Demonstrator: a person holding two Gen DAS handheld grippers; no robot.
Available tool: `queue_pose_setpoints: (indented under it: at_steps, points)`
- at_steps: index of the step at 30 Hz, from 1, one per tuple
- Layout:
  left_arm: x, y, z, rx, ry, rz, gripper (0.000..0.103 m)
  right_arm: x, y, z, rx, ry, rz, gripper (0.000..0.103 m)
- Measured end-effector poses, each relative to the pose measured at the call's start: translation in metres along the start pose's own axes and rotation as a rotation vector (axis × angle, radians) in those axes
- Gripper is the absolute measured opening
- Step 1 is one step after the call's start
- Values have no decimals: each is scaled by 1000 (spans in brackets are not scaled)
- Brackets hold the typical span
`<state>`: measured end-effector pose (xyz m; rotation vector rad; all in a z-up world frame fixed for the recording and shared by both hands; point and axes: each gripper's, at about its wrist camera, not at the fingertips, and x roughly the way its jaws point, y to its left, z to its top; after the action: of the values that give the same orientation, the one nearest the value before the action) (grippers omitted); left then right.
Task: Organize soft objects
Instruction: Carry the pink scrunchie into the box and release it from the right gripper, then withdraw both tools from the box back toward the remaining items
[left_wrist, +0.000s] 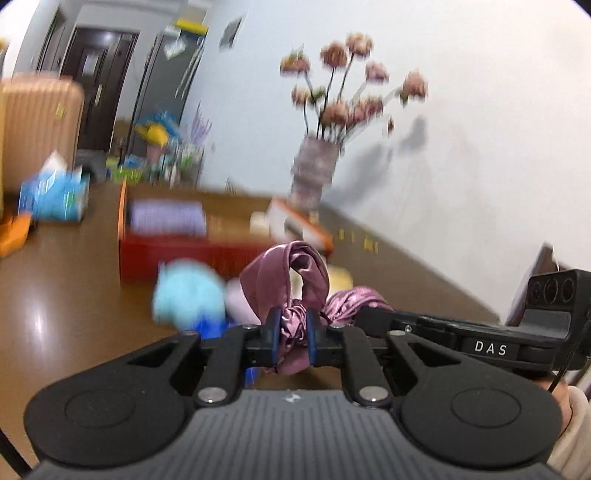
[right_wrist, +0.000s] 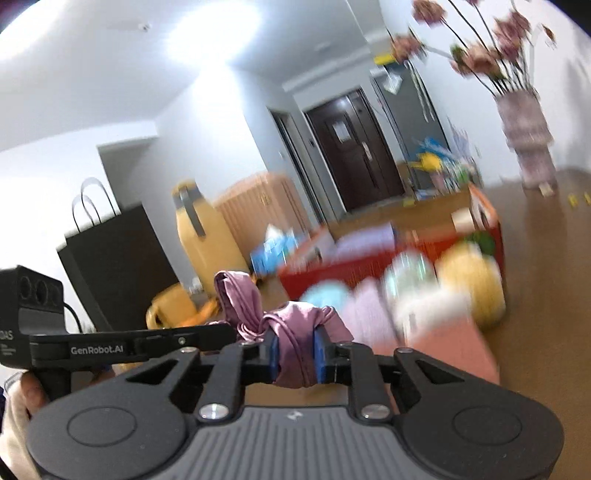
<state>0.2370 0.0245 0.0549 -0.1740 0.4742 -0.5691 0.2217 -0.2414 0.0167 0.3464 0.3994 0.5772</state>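
Observation:
A mauve satin cloth (left_wrist: 286, 280) hangs in the air between my two grippers. My left gripper (left_wrist: 292, 330) is shut on one bunched end of it. My right gripper (right_wrist: 295, 352) is shut on the other end (right_wrist: 295, 332). The right gripper's body shows in the left wrist view (left_wrist: 461, 332), and the left gripper's body shows in the right wrist view (right_wrist: 110, 349). Behind the cloth lie blurred soft things: a light blue one (left_wrist: 188, 293), a pale pink one (right_wrist: 364, 314), a yellow one (right_wrist: 472, 284). A red box (left_wrist: 192, 254) holds a folded lilac cloth (left_wrist: 166, 218).
A vase of dried pink flowers (left_wrist: 314, 173) stands on the brown table (left_wrist: 66, 302) by the white wall. A blue tissue pack (left_wrist: 55, 195) lies at the left. A pink suitcase (left_wrist: 37, 122), a yellow suitcase (right_wrist: 207, 236) and a black paper bag (right_wrist: 114, 266) stand beyond.

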Motion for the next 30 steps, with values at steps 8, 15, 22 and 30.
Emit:
queue_pose_setpoints:
  at_steps: [8,15,22,30]
  points:
    - [90,58,96,18,16,114,14,121,-30,112,-27,76,-29,18]
    - [161,114,94,47,184,278,19,240,-55,123,-45,285,-85,18]
    - [149,129,77,35,175,288,37,270,-53,94,-71,399,-59,43]
    - [105,96,103,73,79,344,46,219,-42,125,-89,292,-105,62]
